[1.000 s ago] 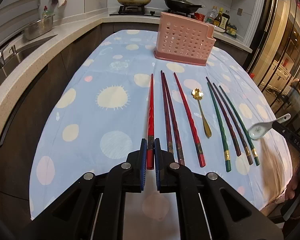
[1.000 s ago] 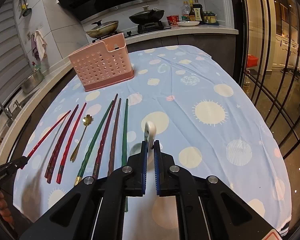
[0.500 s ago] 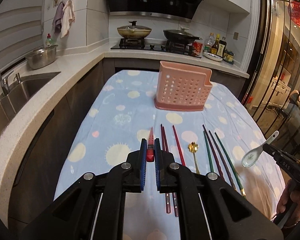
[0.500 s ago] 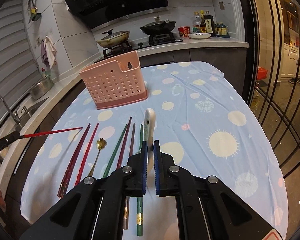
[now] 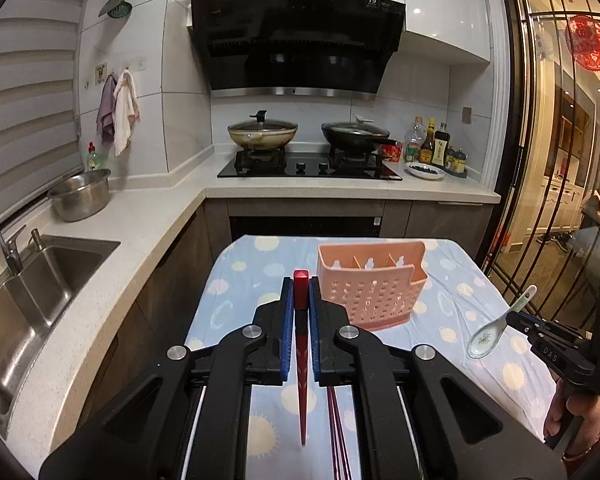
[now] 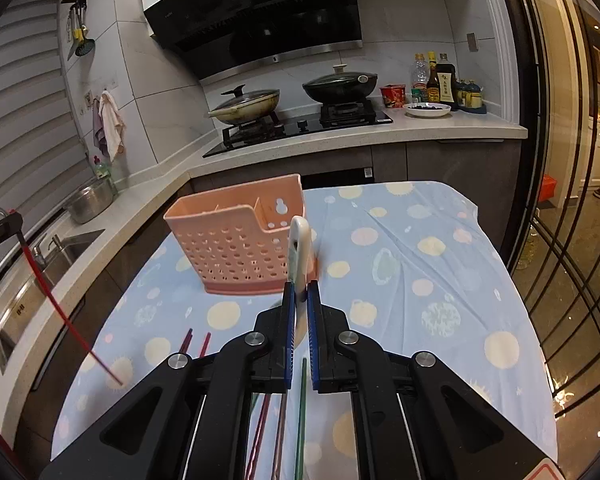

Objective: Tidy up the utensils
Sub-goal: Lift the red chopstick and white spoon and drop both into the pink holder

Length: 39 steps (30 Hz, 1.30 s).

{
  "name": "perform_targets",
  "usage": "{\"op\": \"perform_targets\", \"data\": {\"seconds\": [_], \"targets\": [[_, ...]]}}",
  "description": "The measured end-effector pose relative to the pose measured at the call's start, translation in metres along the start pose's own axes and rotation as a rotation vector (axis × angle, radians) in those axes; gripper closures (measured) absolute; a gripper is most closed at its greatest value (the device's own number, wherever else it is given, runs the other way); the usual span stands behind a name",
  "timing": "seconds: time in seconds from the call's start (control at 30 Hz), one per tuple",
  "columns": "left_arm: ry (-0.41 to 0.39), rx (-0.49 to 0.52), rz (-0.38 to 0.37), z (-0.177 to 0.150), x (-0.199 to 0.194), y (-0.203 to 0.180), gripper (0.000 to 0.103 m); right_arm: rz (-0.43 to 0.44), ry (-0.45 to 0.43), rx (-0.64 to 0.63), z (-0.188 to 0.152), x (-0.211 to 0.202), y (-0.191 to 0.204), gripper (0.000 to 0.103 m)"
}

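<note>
Red chopstick (image 5: 301, 344) hangs clamped before basket (image 5: 370, 292).

The right gripper (image 6: 299, 300) clamps a white spoon (image 6: 299, 248) upright before a pink utensil holder (image 6: 236, 240). At left, a red chopstick (image 6: 60, 312) hangs slanted over the bench (image 6: 420, 260).

The utensil holder (image 5: 371, 285) stands on the table (image 5: 452, 300), far end. Near it lie chopsticks (image 6: 300, 408). Left of the table runs the counter with the sink (image 5: 40, 276); the stove (image 5: 308, 166) sits behind.
</note>
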<state>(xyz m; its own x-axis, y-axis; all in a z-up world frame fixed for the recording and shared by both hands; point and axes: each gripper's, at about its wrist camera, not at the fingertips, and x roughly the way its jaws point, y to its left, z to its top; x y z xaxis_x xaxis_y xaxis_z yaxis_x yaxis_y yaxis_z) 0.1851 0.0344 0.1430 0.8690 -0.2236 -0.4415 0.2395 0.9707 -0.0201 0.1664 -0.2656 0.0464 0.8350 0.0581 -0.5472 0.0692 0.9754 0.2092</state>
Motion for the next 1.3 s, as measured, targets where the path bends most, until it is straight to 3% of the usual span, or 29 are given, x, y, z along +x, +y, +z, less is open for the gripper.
{"op": "perform_targets", "data": {"seconds": [0.4,0.63,0.8,1.03,1.1,1.17,1.23,1.3], "targets": [[-0.186,0.015,-0.016,0.114,0.011,-0.019,0.096,-0.015,-0.021,-0.019,0.085,0.065,0.016,0.097],[-0.202,0.011,-0.018,0.155,0.053,-0.034,0.096,-0.031,-0.002,-0.017,0.111,0.107,0.02,0.097],[-0.151,0.005,-0.032,0.158,0.091,-0.038,0.096,-0.036,0.032,-0.028,0.111,0.132,0.021,0.097],[-0.07,0.002,-0.025,0.134,0.131,-0.037,0.095,-0.034,0.097,-0.038,0.098,0.158,0.016,0.096],[-0.046,-0.002,-0.008,0.127,0.14,-0.036,0.095,-0.043,0.089,-0.037,0.094,0.158,0.014,0.092],[-0.028,-0.007,-0.004,0.118,0.145,-0.034,0.083,-0.057,0.074,-0.053,0.09,0.154,0.015,0.087],[-0.024,-0.014,0.017,0.111,0.147,-0.03,0.053,-0.058,0.06,-0.049,0.087,0.147,0.014,0.079],[-0.029,-0.015,0.036,0.102,0.145,-0.028,0.049,-0.047,0.052,-0.032,0.084,0.139,0.011,0.076]]}}
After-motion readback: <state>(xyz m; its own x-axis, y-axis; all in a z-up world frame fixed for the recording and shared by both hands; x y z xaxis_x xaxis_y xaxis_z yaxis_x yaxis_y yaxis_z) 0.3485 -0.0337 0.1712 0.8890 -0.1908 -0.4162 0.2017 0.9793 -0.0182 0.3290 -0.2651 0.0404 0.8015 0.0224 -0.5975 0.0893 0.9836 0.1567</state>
